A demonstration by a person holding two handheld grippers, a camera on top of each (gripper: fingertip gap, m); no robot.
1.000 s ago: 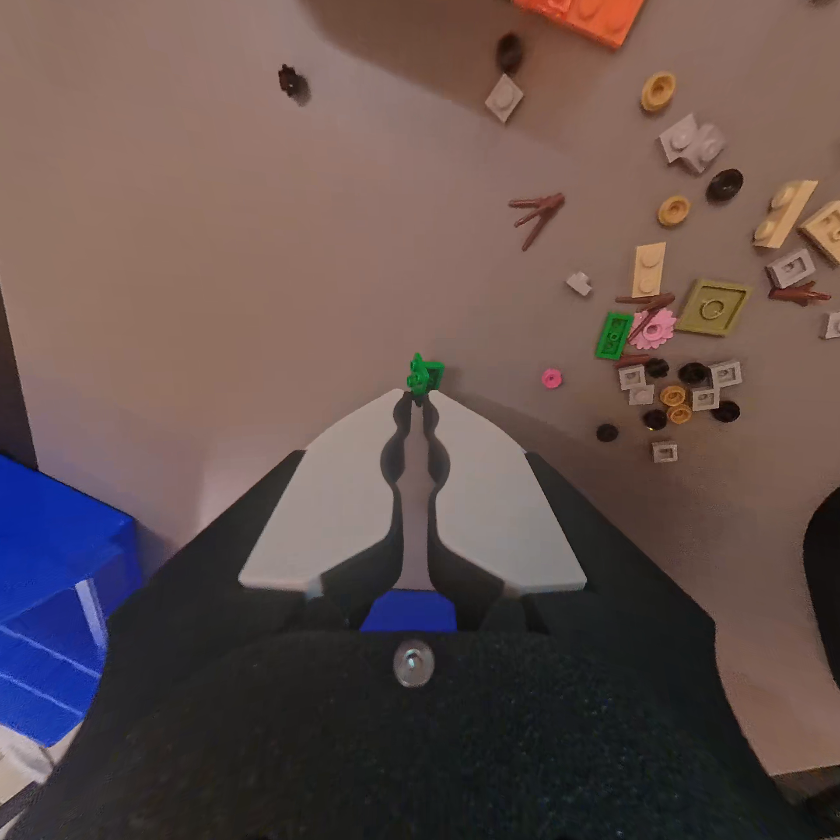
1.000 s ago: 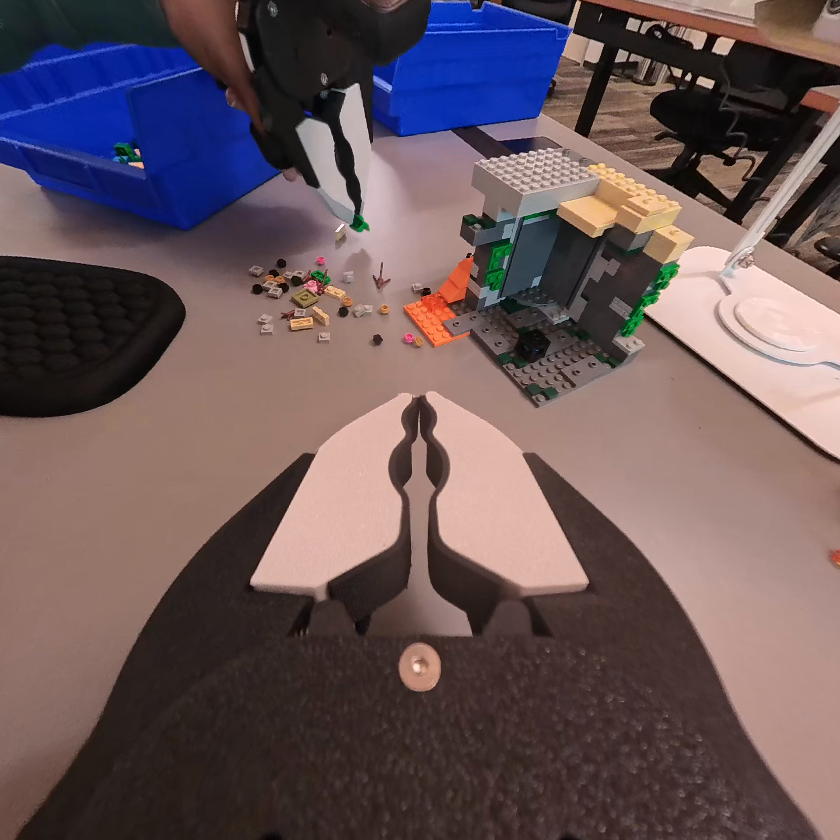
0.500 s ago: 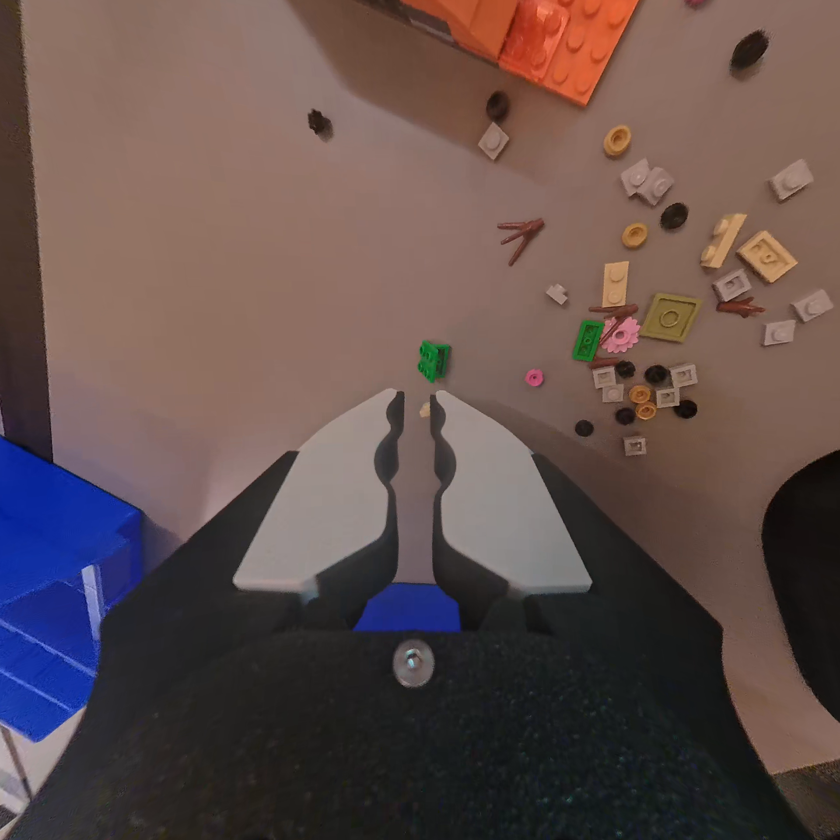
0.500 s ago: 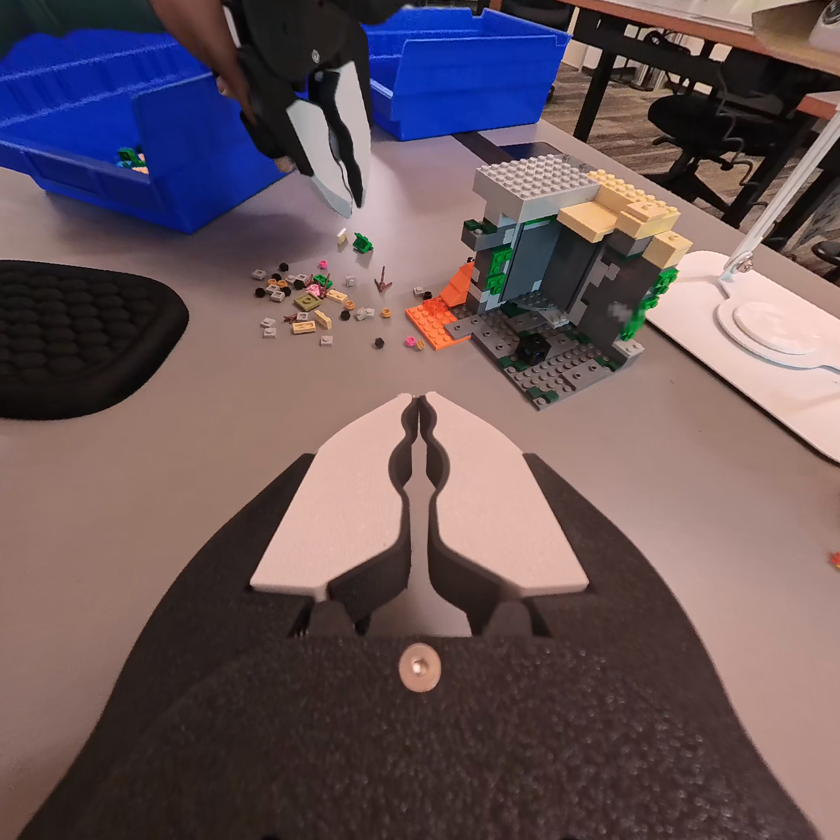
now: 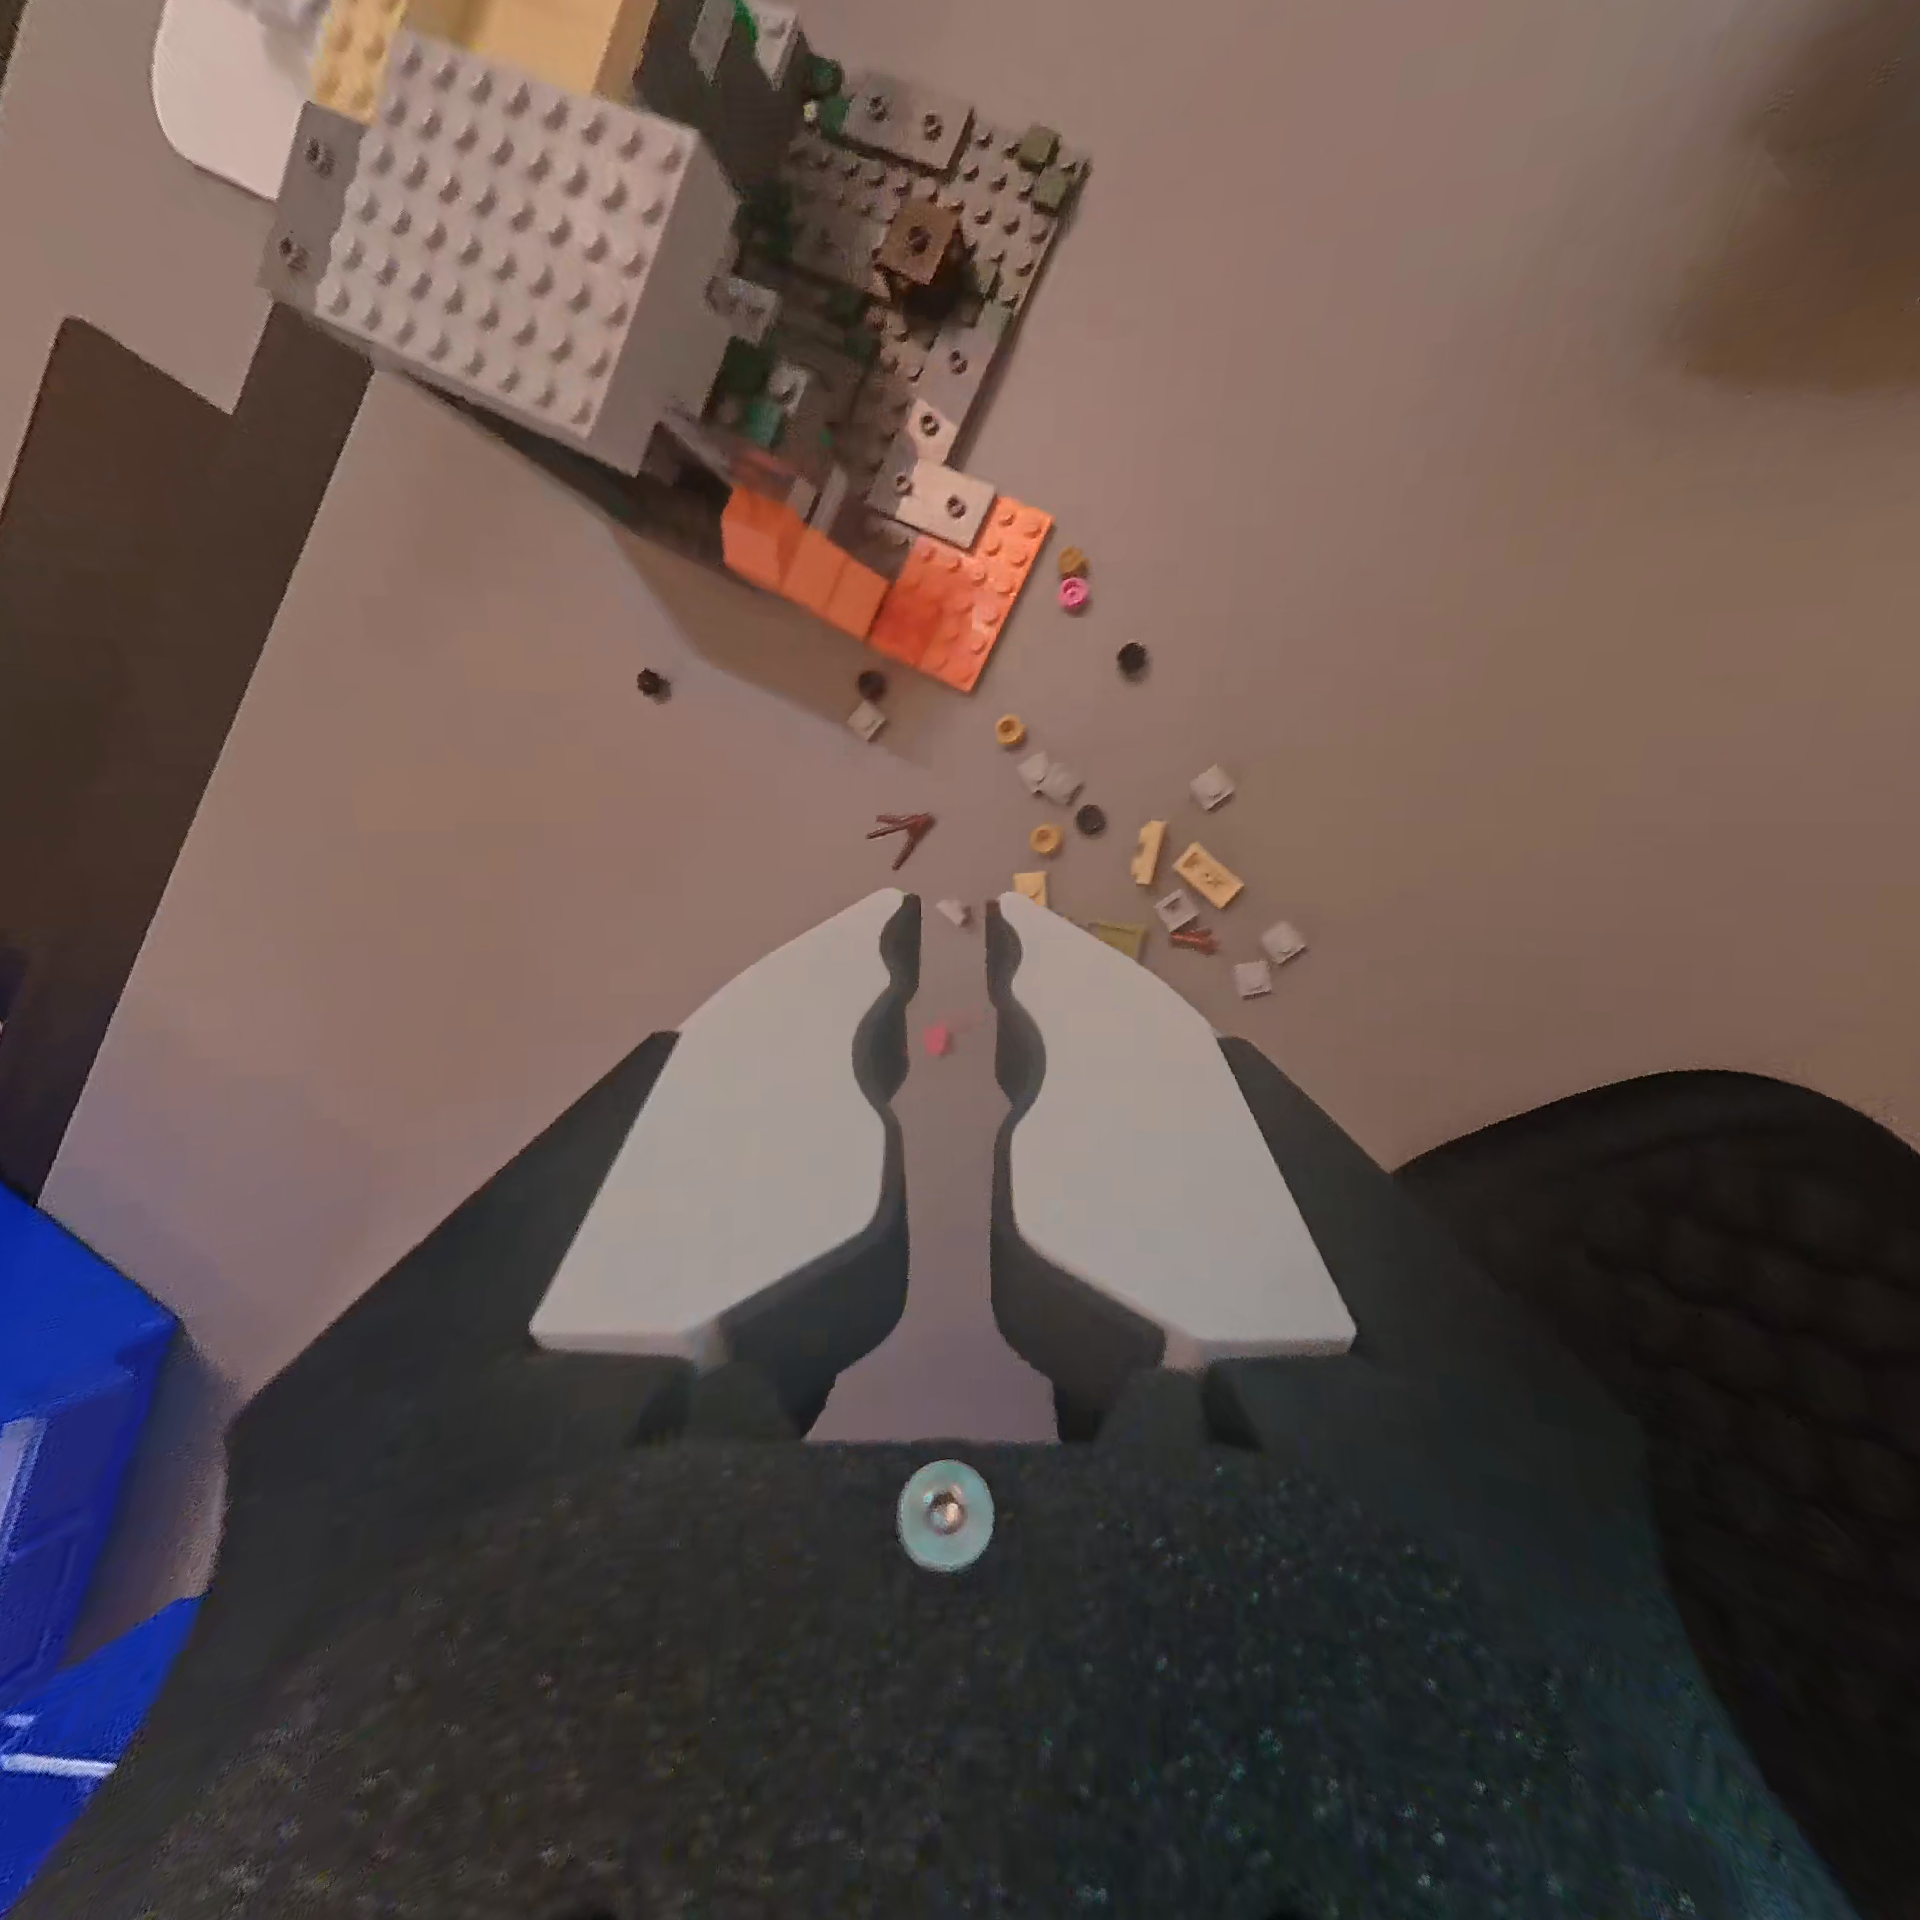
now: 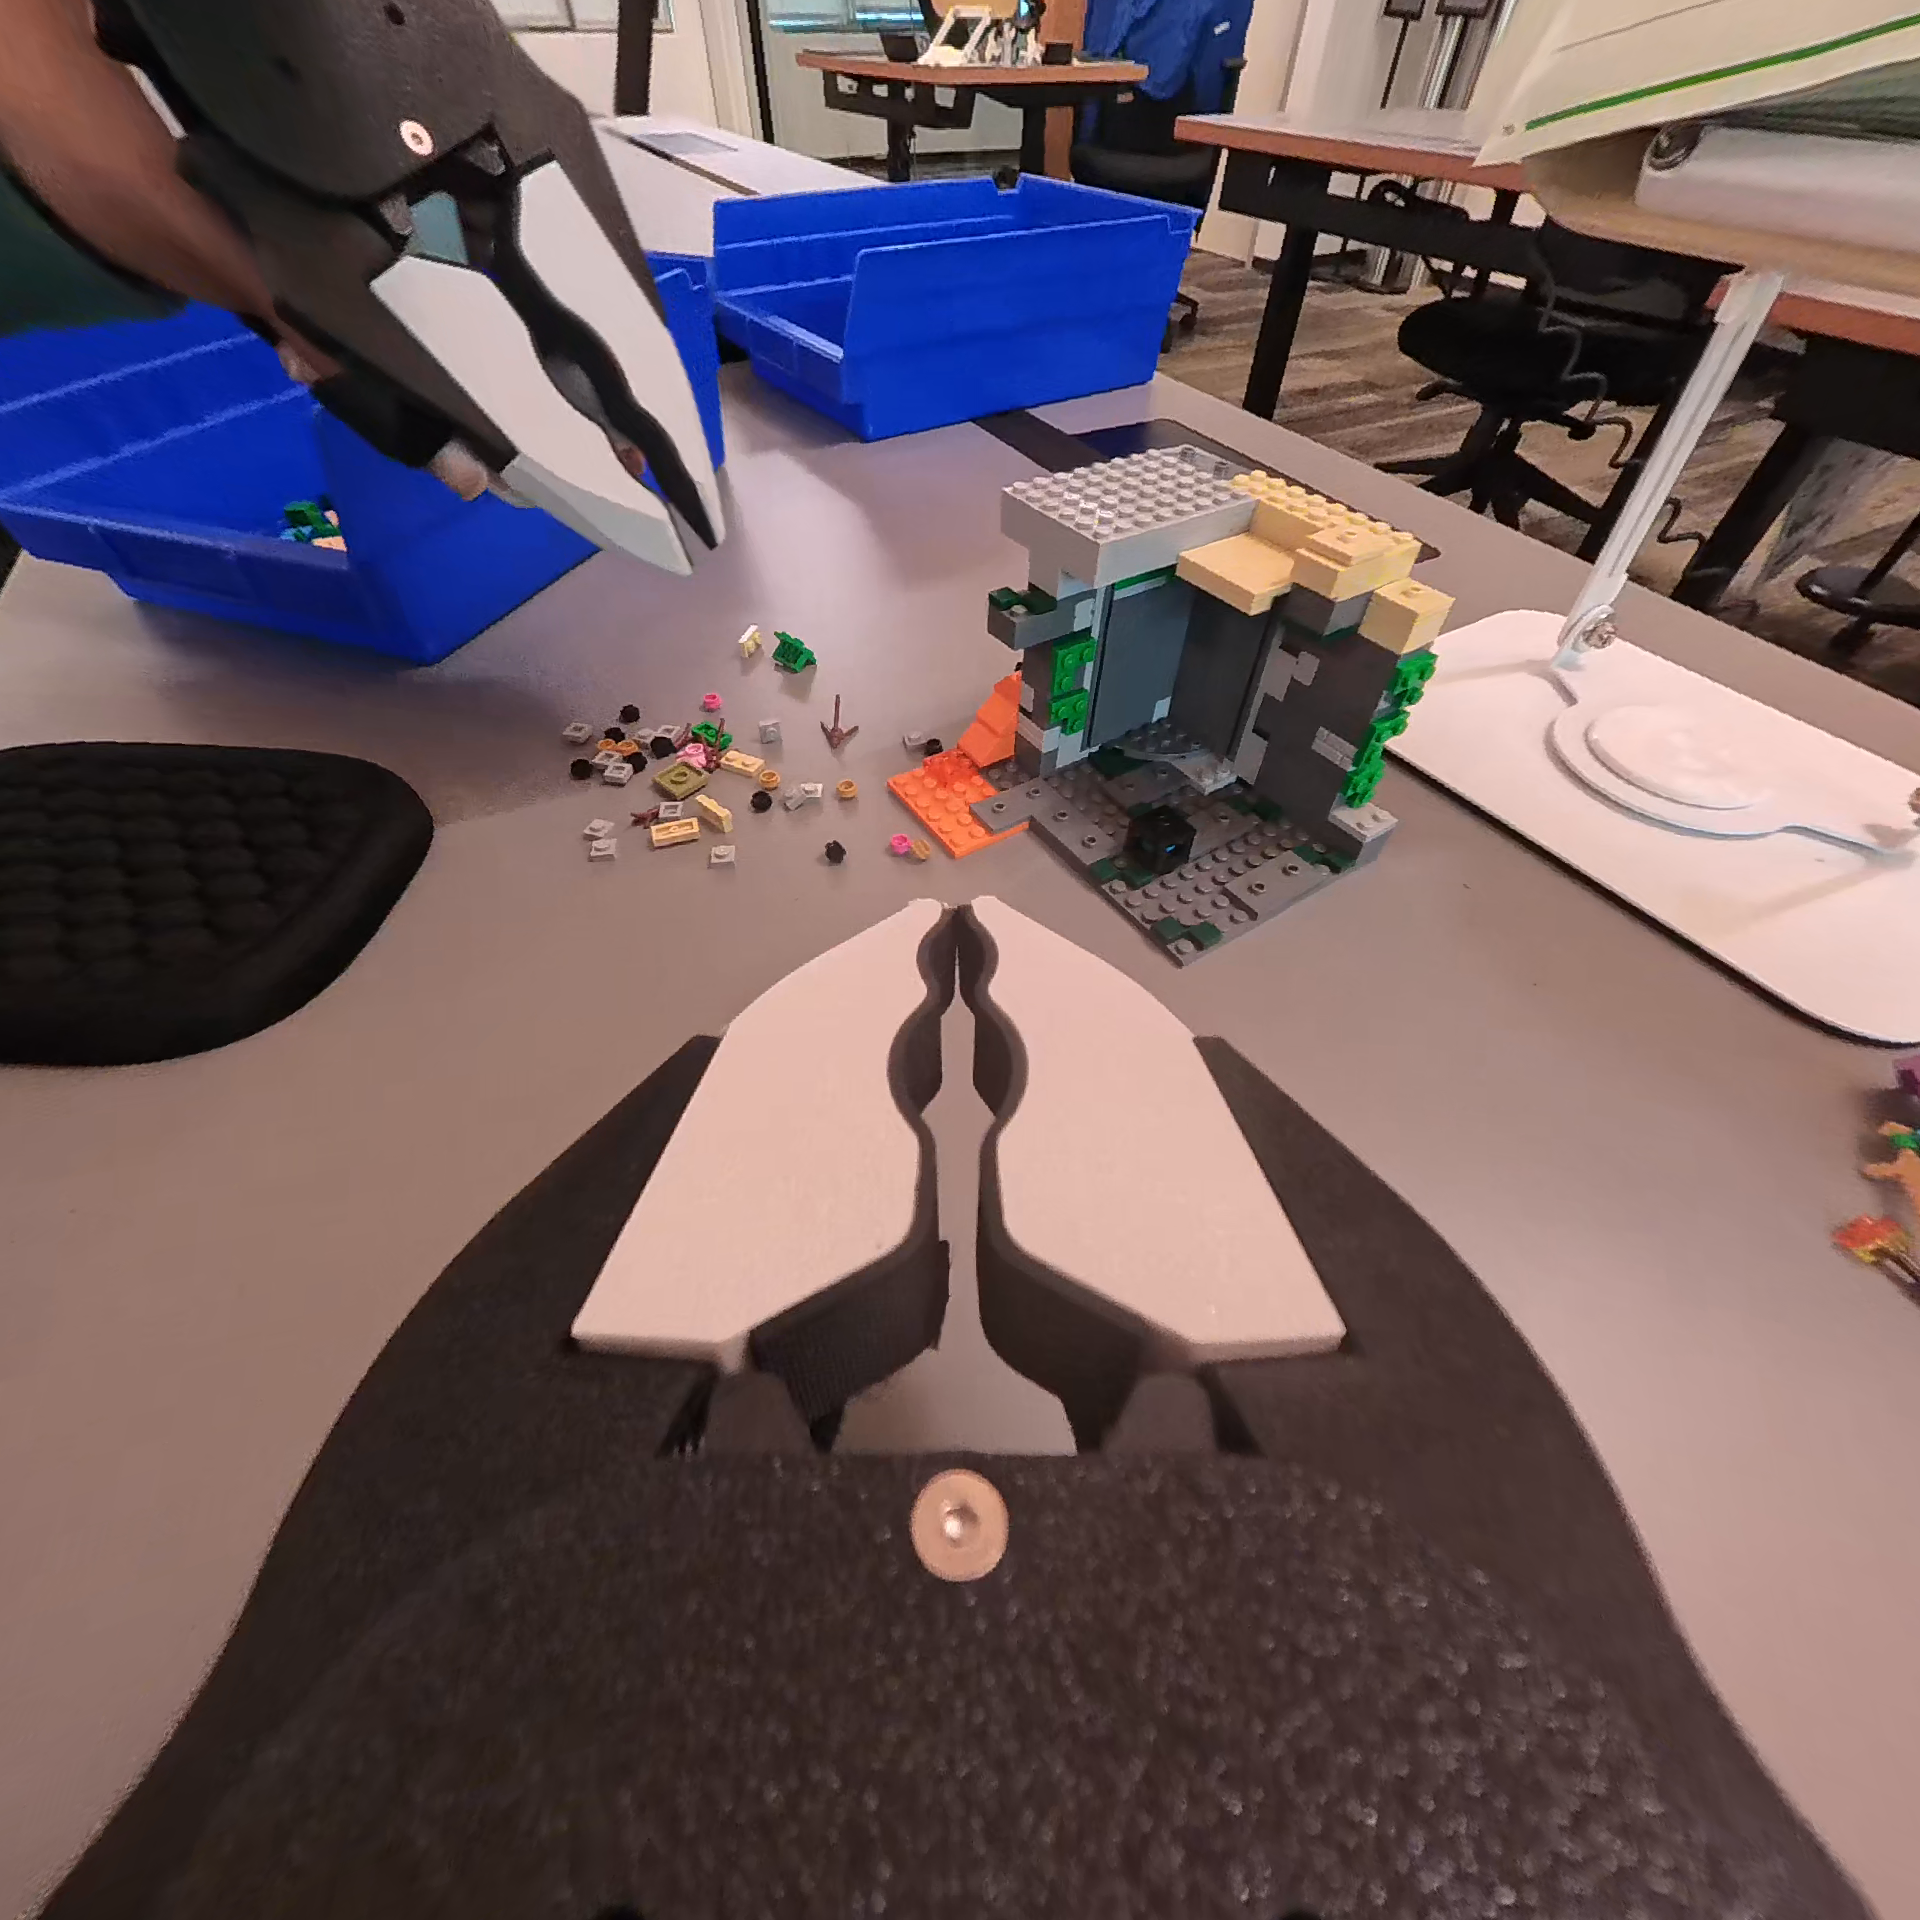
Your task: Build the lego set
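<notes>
Grey table top (image 6: 1455, 1143): smooth, matt laminate look.
Blue storage bins (image 6: 935, 301) at far edge: moulded plastic, slight sheen.
Studded brick-built model (image 6: 1195, 686) and loose small bricks (image 6: 675, 779): hard glossy plastic; translucent orange plate (image 6: 935, 800) at model's front corner.
Black pad (image 6: 156, 894) at left edge: soft-looking, matt, dimpled texture.
White lamp base (image 6: 1662, 758) at right edge: smooth, satin.
Both grippers (image 6: 956, 914) (image 5: 951, 909): black body grainy, rough, matt; pale grey fingers (image 6: 810, 1143) fine-grained matt; inner pads dark, rubbery-looking; centre fastener (image 6: 958, 1527) bright metal.
</notes>
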